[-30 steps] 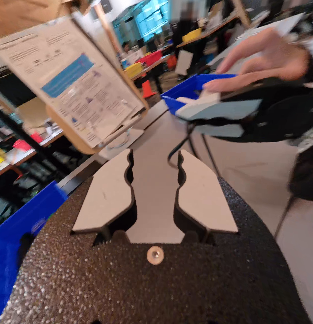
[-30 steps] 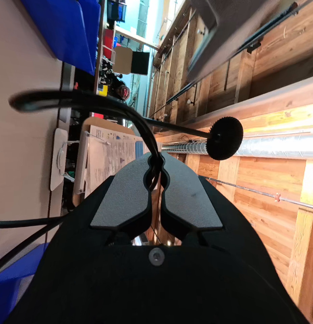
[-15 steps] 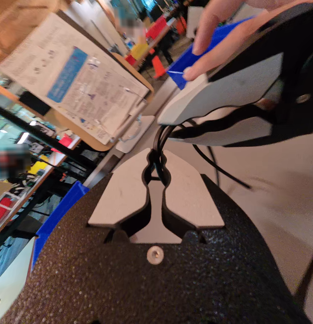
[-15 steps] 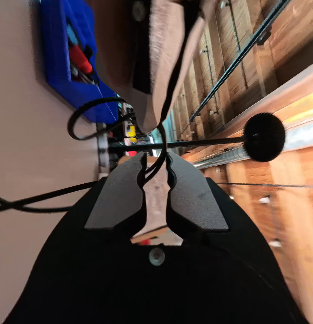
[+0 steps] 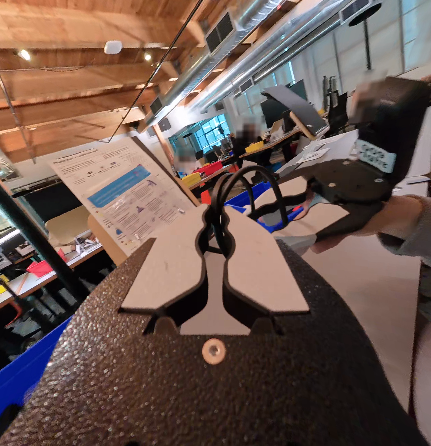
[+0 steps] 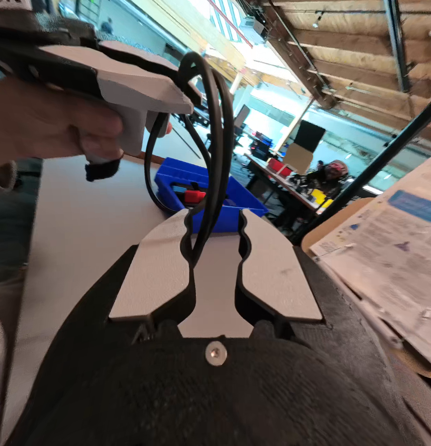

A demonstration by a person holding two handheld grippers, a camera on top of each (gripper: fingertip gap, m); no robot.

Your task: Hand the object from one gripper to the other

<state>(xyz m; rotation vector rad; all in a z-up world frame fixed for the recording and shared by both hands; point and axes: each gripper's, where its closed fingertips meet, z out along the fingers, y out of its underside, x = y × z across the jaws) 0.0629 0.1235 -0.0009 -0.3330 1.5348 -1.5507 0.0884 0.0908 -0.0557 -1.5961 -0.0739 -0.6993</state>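
Cable (image 5: 218, 212) loops sat pinched in my left gripper (image 5: 215, 220), right gripper (image 6: 214, 223) jaws parted around them, blue bin (image 6: 236, 200) beyond holding a red item (image 6: 194, 196).

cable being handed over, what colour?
Black. The looped cable shows best in the right wrist view, hanging from the left tongs.

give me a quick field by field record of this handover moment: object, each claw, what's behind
object: black cable, looped, held up in the air
left claw: shut on the cable, fingertips pinched around its strands
right claw: open, cable loop running between its fingers and touching the left finger but not clamped
handover stage: cable held by the left claw only
table: pale top under both claws
blue bin: on the table behind the cable, red item inside
instruction sheet: on a board propped at the table edge
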